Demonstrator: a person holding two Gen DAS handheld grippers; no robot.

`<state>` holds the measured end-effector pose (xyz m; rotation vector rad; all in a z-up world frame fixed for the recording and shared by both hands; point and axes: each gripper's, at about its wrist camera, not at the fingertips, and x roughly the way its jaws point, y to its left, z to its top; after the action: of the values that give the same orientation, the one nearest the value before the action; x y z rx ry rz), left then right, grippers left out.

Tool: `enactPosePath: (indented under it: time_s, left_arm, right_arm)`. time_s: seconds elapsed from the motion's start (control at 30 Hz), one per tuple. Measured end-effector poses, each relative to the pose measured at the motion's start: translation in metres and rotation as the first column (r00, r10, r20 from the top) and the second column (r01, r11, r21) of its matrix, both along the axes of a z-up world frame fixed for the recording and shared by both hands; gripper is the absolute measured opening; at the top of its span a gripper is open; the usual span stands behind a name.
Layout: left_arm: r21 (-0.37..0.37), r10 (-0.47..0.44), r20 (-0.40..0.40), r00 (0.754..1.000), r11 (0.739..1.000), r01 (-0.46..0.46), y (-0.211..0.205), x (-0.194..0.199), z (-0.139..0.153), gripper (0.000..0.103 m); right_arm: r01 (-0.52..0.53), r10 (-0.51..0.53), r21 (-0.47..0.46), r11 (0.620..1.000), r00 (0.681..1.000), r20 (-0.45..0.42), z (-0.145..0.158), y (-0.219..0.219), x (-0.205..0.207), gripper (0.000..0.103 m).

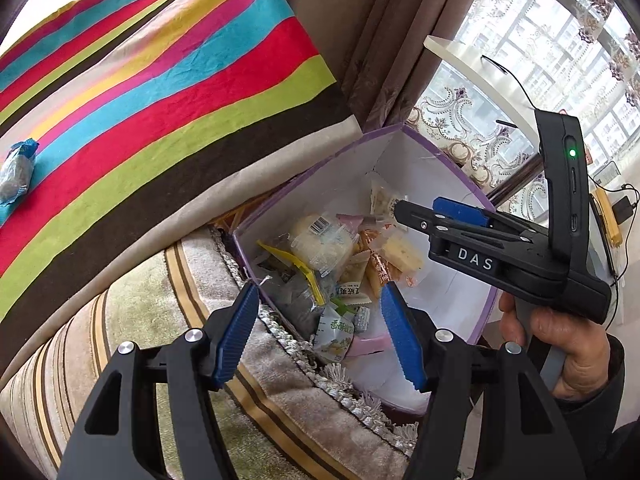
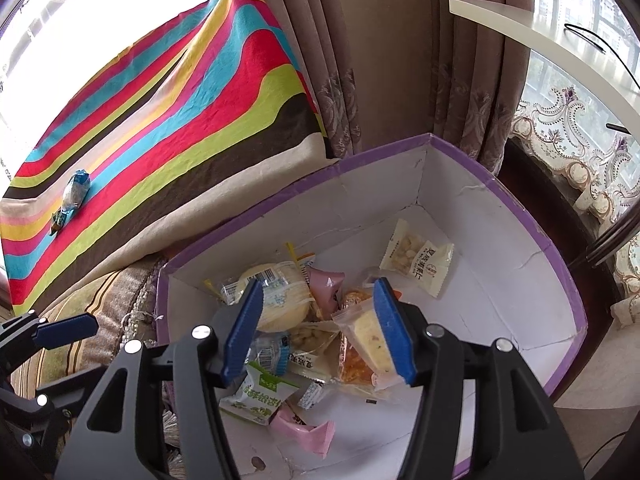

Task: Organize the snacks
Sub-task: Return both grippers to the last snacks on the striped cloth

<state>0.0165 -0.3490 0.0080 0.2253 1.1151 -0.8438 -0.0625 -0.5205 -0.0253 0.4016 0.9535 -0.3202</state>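
- A home living room is shown, by a window.
- Heavy brown curtains [image 2: 320, 40] and embroidered lace sheers [image 1: 472, 120] are hung at the glass.
- A fringed, striped sofa cushion [image 1: 120, 352] is seen beside a bright striped cloth [image 1: 160, 80].
- Apartment blocks are glimpsed outside.

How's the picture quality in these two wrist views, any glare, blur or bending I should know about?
Left wrist view: the window is bright but its panes are readable; the striped cloth bows from fisheye distortion; the snacks in the purple box are sharp. Right wrist view: the window behind the cloth is blown out white; the box rim curves strongly; wrapper print is legible; dark vignette at the corners.
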Motion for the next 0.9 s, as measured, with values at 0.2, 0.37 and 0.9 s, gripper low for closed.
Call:
enactPosePath:
  time_s: [0.2,0.37,0.9]
  left_arm:
    - [-0.028,0.119,-0.005,0.993,0.992,-0.119,0.033,0.022,0.001,0.061]
    - [-0.060,0.259,0.019,0.966,0.964,-0.258,0.076,0.042,0.006,0.061]
    - [-0.126,0.679,0.009,0.734,0.729,-0.673,0.245,0.123,0.010,0.064]
  right_arm:
    - [-0.035,0.035,0.007,0.999,0.999,-0.007,-0.001,0.011,0.007,0.058]
    - [-0.074,0.074,0.006,0.997,0.997,-0.010,0.001,0.025,0.019,0.062]
    - [-0.240,0.239,-0.035,0.970,0.971,-0.019,0.023,0.094,0.075,0.064]
